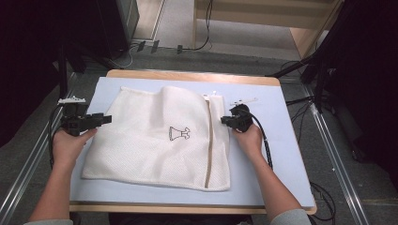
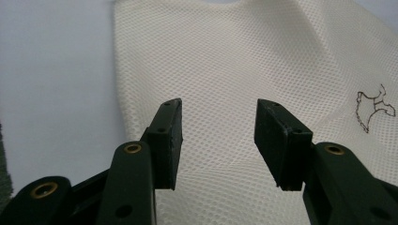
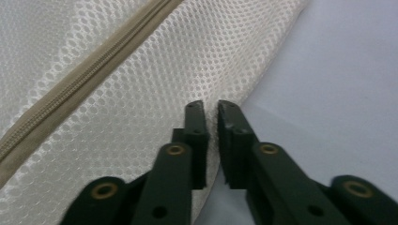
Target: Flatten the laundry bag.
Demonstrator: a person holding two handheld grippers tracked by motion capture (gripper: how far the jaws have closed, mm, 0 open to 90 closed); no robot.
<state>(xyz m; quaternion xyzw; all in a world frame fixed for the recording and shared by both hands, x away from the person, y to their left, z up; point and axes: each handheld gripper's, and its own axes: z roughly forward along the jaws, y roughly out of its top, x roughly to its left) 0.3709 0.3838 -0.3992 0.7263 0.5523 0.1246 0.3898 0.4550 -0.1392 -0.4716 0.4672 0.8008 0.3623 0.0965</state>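
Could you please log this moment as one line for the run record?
item: white mesh zippered laundry bag flat on blue mat | left gripper: open at left edge | right gripper: shut on right edge

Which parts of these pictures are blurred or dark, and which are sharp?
High view: evenly lit mesh bag, dark room corners. Left gripper view: near jaws slightly soft, mesh sharp. Right gripper view: zipper and mesh sharp, gripper bases blurred.

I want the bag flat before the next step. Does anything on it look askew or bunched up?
Yes. The mesh bag humps up at its far edge, near the zipper, instead of lying flat. The right gripper is shut on the bag's right edge; the left gripper is open at its left edge. No tear or spill shows.
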